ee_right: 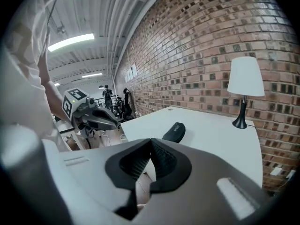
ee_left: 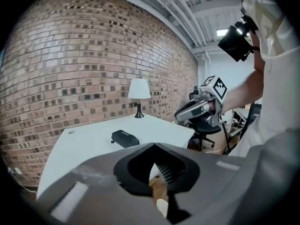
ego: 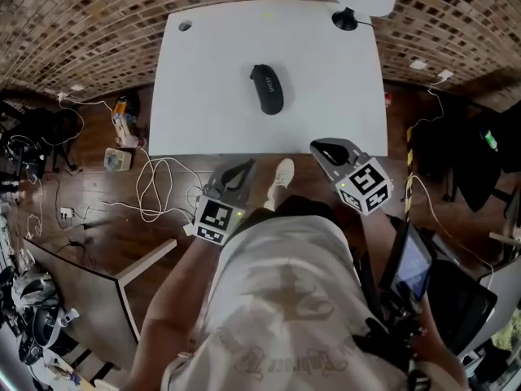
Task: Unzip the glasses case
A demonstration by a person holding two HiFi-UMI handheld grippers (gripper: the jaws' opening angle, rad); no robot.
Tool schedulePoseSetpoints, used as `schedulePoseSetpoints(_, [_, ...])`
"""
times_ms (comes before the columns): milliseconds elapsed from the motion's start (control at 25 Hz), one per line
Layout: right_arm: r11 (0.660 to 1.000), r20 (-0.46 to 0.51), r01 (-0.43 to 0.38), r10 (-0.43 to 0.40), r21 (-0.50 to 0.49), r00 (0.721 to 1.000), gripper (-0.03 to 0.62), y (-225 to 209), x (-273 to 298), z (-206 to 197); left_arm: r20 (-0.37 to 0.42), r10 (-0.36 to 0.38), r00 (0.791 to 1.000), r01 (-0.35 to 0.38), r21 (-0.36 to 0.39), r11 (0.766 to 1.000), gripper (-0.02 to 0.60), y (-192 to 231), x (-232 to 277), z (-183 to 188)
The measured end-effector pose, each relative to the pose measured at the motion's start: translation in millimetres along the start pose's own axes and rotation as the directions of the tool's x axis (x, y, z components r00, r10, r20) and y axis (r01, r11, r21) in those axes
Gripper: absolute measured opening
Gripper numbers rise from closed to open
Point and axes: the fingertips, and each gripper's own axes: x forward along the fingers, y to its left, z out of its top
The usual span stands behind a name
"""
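A black zipped glasses case (ego: 268,89) lies alone near the middle of the white table (ego: 203,80), its zip closed all round. It also shows in the left gripper view as the case (ee_left: 125,138) and in the right gripper view as the case (ee_right: 174,131). Both grippers hang short of the table's near edge, well apart from the case. My left gripper (ego: 242,166) is shut with nothing in it, its tips meeting (ee_left: 153,145). My right gripper (ego: 319,147) is also shut and empty, its jaws closed together (ee_right: 150,140).
A white-shaded lamp (ego: 345,19) stands at the table's far right corner, by the brick wall. Cables (ego: 159,190) and small clutter lie on the wooden floor to the left. An office chair (ee_left: 208,125) and a tablet (ego: 411,267) are on the right.
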Motion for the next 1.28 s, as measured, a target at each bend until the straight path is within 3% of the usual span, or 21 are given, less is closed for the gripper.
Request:
schedulePoseSetpoints(240, [1.000,0.049,0.009,-0.010,0.026,0.999,0.006,45,-18,9,0.044,0.022,0.999,-0.017,-0.098,0.995,0.005,-18,-35,-11])
schedulePoseSetpoints(440, [0.999,0.054,0.014,-0.017,0.047,0.998,0.006,54,-48,6,0.054,0.000,0.999,0.005,-0.106,0.994,0.005,-45,-33,-9])
schedulePoseSetpoints(760, [0.995,0.094,-0.016,0.006,0.099,0.996,0.006,32,-74,-3,0.089,0.004,0.996,0.008,-0.131,0.991,0.005,-65,-14,14])
schedulePoseSetpoints(880, [0.997,0.088,-0.052,0.047,0.062,0.995,0.006,19,-73,5,0.090,0.048,0.995,-0.035,-0.144,0.989,0.005,-54,-5,20])
schedulePoseSetpoints(1080, [0.996,0.071,-0.080,0.078,0.026,0.994,0.006,-13,-93,14,0.081,0.105,0.991,-0.084,-0.229,0.970,0.005,-59,18,30])
schedulePoseSetpoints(1280, [0.995,0.090,-0.059,0.052,0.080,0.995,0.006,-49,-114,12,0.121,0.059,0.991,-0.028,-0.247,0.969,0.005,-84,46,55])
